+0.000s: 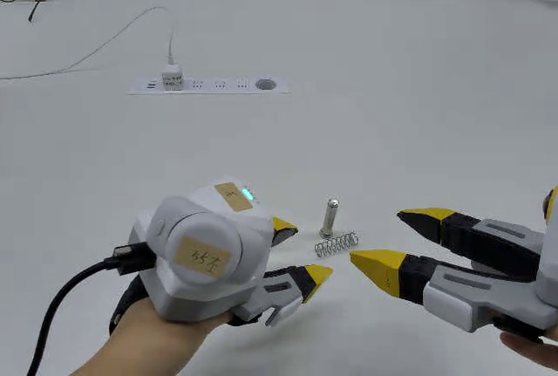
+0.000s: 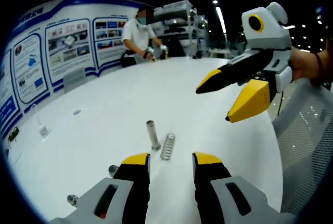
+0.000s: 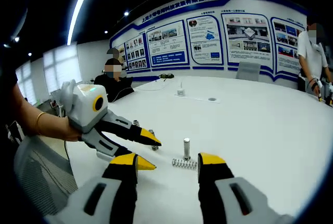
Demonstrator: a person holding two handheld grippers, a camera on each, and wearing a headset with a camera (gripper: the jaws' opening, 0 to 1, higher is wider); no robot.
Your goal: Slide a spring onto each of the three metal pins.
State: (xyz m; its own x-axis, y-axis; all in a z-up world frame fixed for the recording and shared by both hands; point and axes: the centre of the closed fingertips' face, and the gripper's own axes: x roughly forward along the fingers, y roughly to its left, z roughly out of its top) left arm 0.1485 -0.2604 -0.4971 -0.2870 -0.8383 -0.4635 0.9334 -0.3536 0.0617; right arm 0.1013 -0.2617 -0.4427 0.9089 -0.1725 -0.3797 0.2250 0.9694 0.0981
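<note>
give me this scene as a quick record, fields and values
pin: upright on the table, bare
spring: lying on its side beside the pin, not on it
other pins: two, left of the left hand-held gripper
left hand-held gripper: open, empty, aimed at the spring
right hand-held gripper: open, empty
springs fitted: none seen

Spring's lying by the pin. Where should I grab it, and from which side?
Probably pinch the spring across its middle coils, jaws closing on its two long sides. It lies flat on the table, and the upright pin stands close behind it, so come in from above on the near side, away from the pin.
</note>
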